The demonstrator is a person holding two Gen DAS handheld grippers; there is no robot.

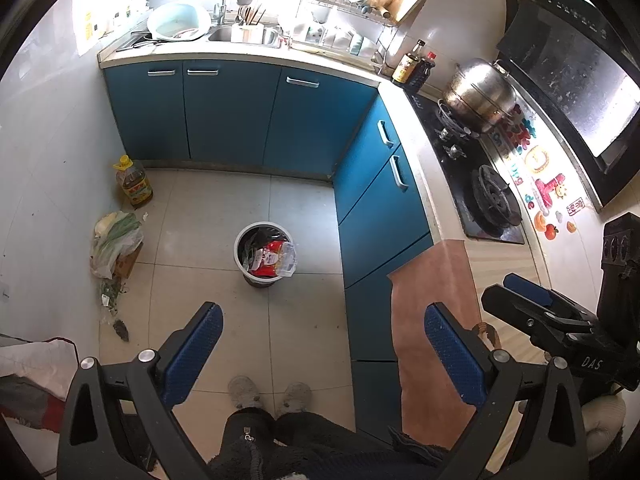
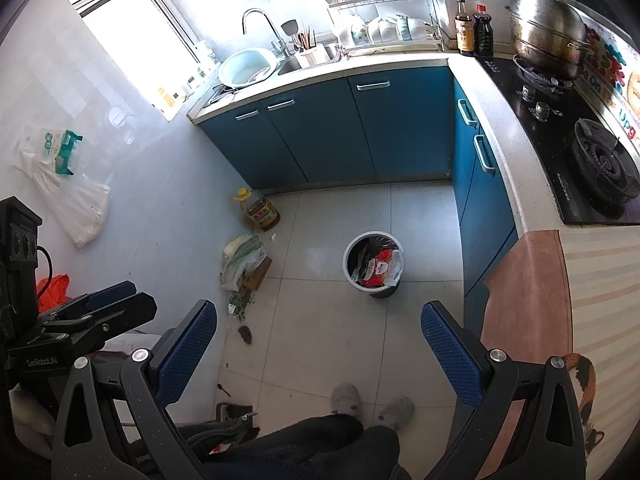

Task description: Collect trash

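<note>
A small kitchen with blue cabinets, a sink under a bright window and a gas hob along one side; the pale tiled floor (image 1: 304, 200) lies far below both grippers, which are held up high and look down on it.

The left gripper (image 1: 323, 344) has its blue-padded jaws spread wide with nothing between them. The right gripper (image 2: 319, 342) is likewise spread and empty. Neither touches anything.

The bin (image 1: 263, 253) stands in the middle of the floor, ahead of and below both grippers, already holding a red and white wrapper (image 1: 274, 258) and dark scraps. The loose litter lies ahead and to the left of both grippers, near the wall: a crumpled plastic bag with greens (image 1: 116, 240) on a flattened cardboard piece, green scraps (image 1: 112, 294) trailing from it toward the person, and a small dark lump (image 1: 121, 330) nearest the feet. The trail runs roughly lengthwise, away from the grippers, from the lump up toward the oil bottle (image 1: 134, 180).

In my judgement the left gripper is the nearer one for this litter, since it all sits on that side, left of the bin. The coming move would call for a long drop down and leftward to the floor, starting with the dark lump as the closest piece. Thin leaf scraps may be hard to pinch off flat tile.
</note>
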